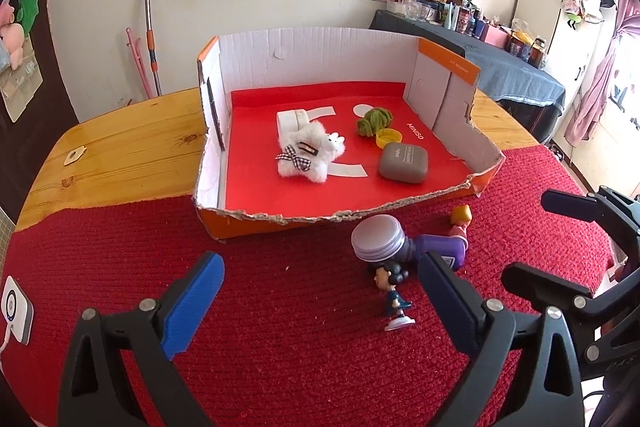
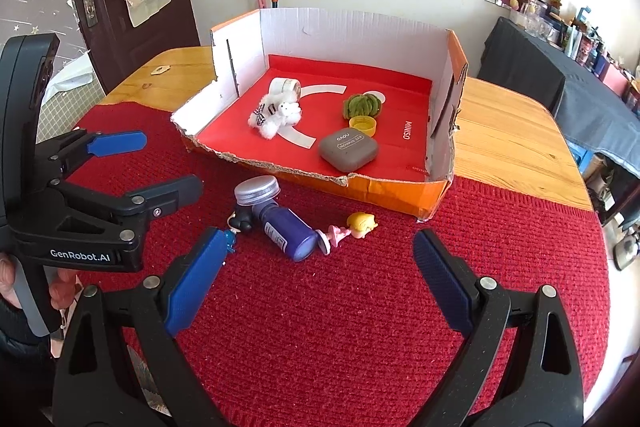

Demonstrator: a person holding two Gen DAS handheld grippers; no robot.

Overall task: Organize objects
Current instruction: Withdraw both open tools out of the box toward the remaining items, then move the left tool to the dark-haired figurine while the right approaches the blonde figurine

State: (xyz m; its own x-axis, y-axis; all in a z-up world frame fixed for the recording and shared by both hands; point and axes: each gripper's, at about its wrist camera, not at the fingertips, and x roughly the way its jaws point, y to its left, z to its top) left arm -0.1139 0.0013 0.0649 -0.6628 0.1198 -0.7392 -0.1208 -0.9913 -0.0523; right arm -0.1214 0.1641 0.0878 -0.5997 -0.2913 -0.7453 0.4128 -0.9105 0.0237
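Note:
An open cardboard box (image 1: 448,83) (image 2: 440,195) with a red floor holds a white plush (image 1: 310,155) (image 2: 276,115), a tape roll (image 1: 292,119), a green knitted ball (image 1: 374,121) (image 2: 362,105), a yellow cap (image 1: 389,137) and a grey case (image 1: 403,163) (image 2: 348,149). On the red cloth in front lie a purple bottle (image 1: 436,249) (image 2: 286,229) with a silver cap, a dark-haired figurine (image 1: 394,293) (image 2: 242,221) and a blonde pink figurine (image 1: 460,221) (image 2: 354,227). My left gripper (image 1: 320,291) (image 2: 160,163) is open and empty, left of the bottle. My right gripper (image 2: 320,267) is open and empty, just short of the bottle.
The red cloth (image 2: 360,327) covers the near half of a wooden table (image 1: 120,147). A small wooden tag (image 1: 74,155) lies at the table's left. A white device (image 1: 16,309) sits at the cloth's left edge. A cluttered side table (image 1: 500,39) stands at the back right.

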